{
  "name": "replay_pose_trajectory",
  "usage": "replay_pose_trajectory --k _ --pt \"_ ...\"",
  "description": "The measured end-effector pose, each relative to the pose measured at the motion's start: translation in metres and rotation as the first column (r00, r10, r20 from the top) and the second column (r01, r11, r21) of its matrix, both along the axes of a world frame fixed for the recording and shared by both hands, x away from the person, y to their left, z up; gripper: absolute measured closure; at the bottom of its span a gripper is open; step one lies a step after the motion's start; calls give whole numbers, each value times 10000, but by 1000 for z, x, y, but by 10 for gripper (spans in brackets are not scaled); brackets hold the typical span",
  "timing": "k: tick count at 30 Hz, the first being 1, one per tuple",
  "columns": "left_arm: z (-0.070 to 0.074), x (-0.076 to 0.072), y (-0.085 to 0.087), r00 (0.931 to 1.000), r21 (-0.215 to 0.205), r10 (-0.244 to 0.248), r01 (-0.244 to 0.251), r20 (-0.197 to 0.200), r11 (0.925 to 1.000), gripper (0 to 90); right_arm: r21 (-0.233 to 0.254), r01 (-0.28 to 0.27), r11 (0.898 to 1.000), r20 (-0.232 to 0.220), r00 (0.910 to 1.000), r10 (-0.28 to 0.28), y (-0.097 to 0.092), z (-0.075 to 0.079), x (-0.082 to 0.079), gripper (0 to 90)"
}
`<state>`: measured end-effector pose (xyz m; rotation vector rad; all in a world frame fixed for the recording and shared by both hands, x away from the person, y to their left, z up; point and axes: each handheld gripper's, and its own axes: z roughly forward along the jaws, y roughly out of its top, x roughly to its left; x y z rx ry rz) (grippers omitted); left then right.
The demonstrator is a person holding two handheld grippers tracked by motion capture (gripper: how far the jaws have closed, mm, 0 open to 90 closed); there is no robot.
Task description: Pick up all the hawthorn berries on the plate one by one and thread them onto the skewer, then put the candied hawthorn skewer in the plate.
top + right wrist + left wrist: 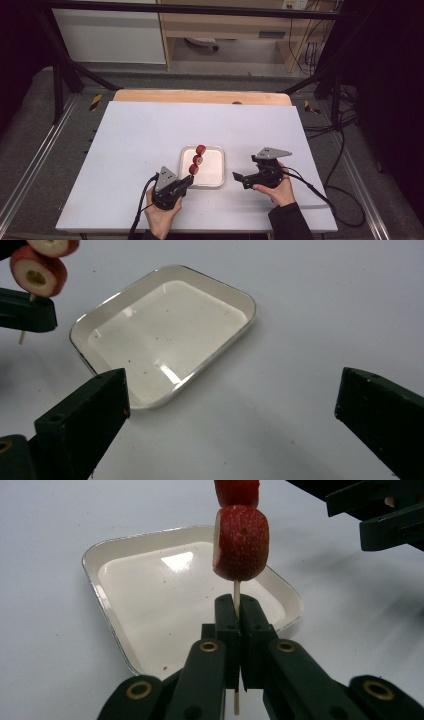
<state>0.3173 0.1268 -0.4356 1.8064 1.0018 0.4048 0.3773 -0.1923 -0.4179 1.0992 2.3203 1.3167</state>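
A: Three fruit slices (197, 160) on skewer (236, 596), up over tray (216, 176)?
B: Yep. Pinched tight at the stick's bare end by left gripper (187, 183), jaws fully closed on it. Slices clear of tray, not touching.
A: Right gripper (239, 178)?
B: Spread wide, holding nothing. Sits just right of tray on white table (140, 130), pointing toward it.

High view looks down from afar; both gripper views closely share the white tray (215, 172).
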Motion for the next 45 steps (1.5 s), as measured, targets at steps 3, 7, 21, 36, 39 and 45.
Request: replay_pose_trajectory --k 3,7,21,36,39,45 --pt "4 2 2 9999 177 -72 73 -77 9998 882 -137 194 9997 -189 9996 -197 -8 -4 -2 22" --pt "11 5 6 9997 404 -193 199 -140 9990 881 -182 299 9994 -362 9989 -305 -18 -8 -4 19" --pt "35 23 13 9967 1280 -569 639 -571 9897 881 -353 539 9979 -552 9969 -558 -47 -23 -10 15" --pt "26 54 -4 9879 2676 -241 650 -1535 9613 881 -600 512 9969 -642 9964 -551 -55 -26 -14 15" --pt "20 59 -10 9855 3001 -64 577 -1693 9521 881 -612 515 9968 -653 9963 -554 -56 -27 -14 15" --pt "11 64 -19 9789 3317 76 619 -2044 9414 881 -667 490 9966 -687 9962 -536 -55 -28 -14 16"
